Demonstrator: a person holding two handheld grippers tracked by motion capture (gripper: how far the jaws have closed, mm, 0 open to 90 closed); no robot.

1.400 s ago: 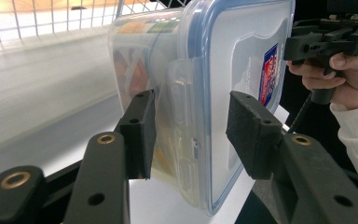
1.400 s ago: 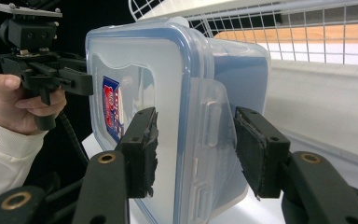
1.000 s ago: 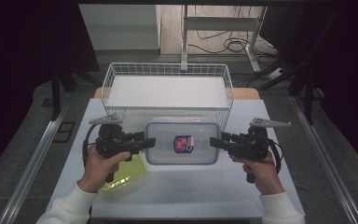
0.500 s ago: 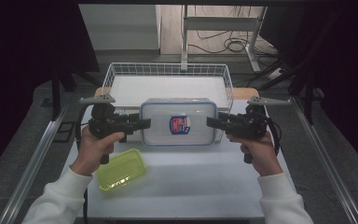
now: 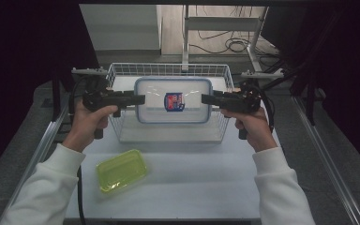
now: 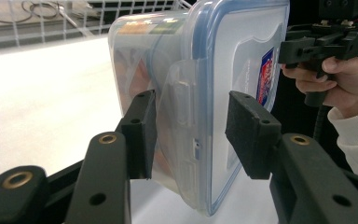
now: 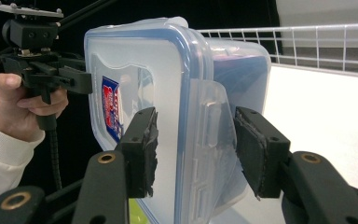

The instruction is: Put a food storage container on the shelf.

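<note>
container over wire basket | left tongs, right tongs gripping ends | green lid on table

This is looking like a lab or recording studio, not a home. Black curtains are hanging along both sides of the white counter, metal rails are running beside its edges, and loose cables are lying on the floor beyond its far edge, near a metal stand.

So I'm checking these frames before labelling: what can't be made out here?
- High view: print on the clear container's sticker is too small to read.
- Left gripper view: its contents blur behind the cloudy wall.
- High view: wire basket's floor is partly covered by the container.
- Right gripper view: green container is cut off between gripper and container.
</note>
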